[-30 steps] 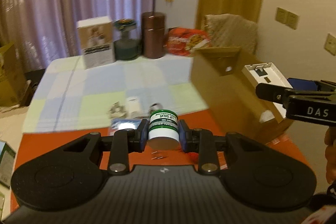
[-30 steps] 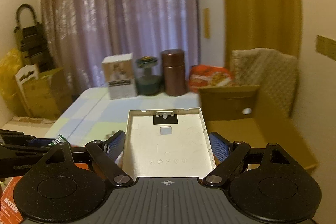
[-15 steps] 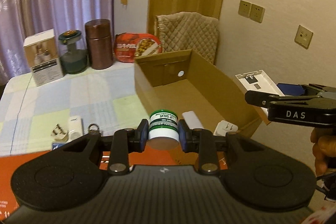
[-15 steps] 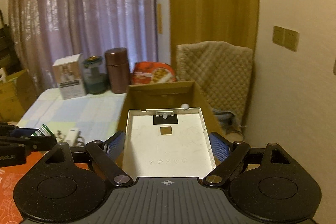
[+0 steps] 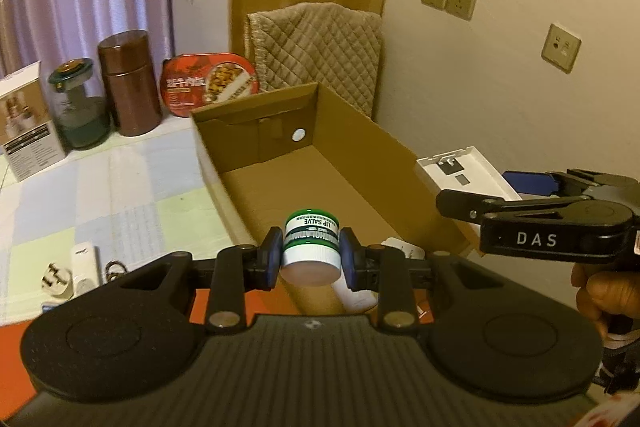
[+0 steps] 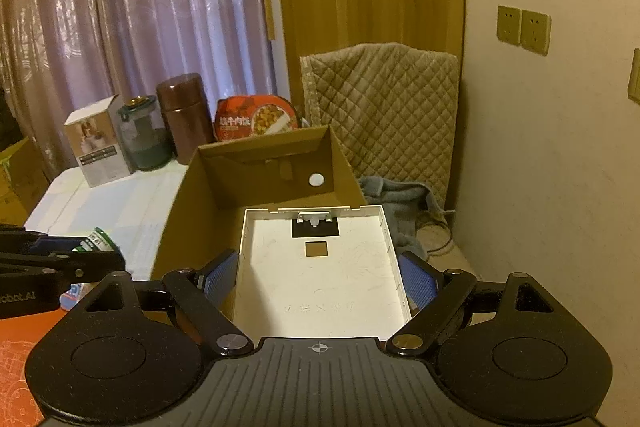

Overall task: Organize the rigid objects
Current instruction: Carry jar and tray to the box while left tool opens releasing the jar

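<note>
My left gripper (image 5: 311, 259) is shut on a green and white lip salve jar (image 5: 311, 247), held over the near end of the open cardboard box (image 5: 360, 147). My right gripper (image 6: 320, 279) is shut on a flat white plastic cover (image 6: 320, 279), held above the box's (image 6: 192, 195) right side. The cover also shows in the left wrist view (image 5: 466, 175), just right of the box wall. The jar shows in the right wrist view (image 6: 98, 241) at the left. White items (image 5: 400, 249) lie in the box's near end, partly hidden.
A white plug (image 5: 54, 277), a small white box (image 5: 85, 261) and a ring (image 5: 114, 267) lie on the checked cloth. A white carton (image 5: 24, 123), glass jar (image 5: 78, 107), brown canister (image 5: 128, 83) and red food tray (image 5: 208, 83) stand at the back. A quilted chair (image 5: 320, 43) is behind the box.
Both grippers have swung right and forward toward the cardboard box, each keeping its object. The jar now hangs over the box's near end and the cover over its right side.
</note>
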`<state>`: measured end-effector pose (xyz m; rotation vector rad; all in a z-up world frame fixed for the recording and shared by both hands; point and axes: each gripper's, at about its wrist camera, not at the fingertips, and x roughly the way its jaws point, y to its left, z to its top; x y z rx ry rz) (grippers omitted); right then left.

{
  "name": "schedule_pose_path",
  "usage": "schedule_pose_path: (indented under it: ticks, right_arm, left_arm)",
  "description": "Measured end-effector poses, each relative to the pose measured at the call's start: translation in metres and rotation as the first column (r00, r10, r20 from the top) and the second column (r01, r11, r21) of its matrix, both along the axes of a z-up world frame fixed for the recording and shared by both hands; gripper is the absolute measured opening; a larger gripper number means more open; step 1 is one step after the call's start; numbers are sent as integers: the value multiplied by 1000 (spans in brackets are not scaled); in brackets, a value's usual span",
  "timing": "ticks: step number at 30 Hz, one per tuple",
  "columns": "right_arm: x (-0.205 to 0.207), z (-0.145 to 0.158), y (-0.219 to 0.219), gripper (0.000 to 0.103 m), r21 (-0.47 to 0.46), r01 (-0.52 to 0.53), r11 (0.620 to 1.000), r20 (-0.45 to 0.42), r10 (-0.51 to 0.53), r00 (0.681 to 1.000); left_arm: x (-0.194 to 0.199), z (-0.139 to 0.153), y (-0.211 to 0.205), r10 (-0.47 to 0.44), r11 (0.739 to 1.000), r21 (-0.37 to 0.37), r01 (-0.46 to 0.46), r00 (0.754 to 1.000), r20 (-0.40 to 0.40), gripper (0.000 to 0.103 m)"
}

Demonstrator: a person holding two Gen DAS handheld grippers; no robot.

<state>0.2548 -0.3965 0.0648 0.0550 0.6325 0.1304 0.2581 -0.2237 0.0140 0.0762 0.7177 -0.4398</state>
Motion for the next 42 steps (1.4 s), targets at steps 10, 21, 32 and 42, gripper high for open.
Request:
schedule_pose_path:
  ticks: [10, 21, 32, 42]
  right_arm:
    - [15, -10, -10, 83, 2, 9, 1000, -23, -9, 1000]
    - [25, -15, -10, 83, 8, 2, 1000, -34, -1, 999]
    - [29, -22, -13, 83, 19, 14, 1000, -44, -13, 999]
    - [28, -21, -16, 83, 21, 25, 999, -42, -24, 999]
  left_arm:
    - [19, -9, -24, -38, 999, 28, 38, 999, -21, 25]
    - [28, -22, -35, -50, 997, 53, 52, 998, -50, 25]
    - [38, -31, -40, -47, 997, 57, 51, 996, -79, 26]
    - [37, -25, -28, -15, 998, 54, 18, 999, -46, 32]
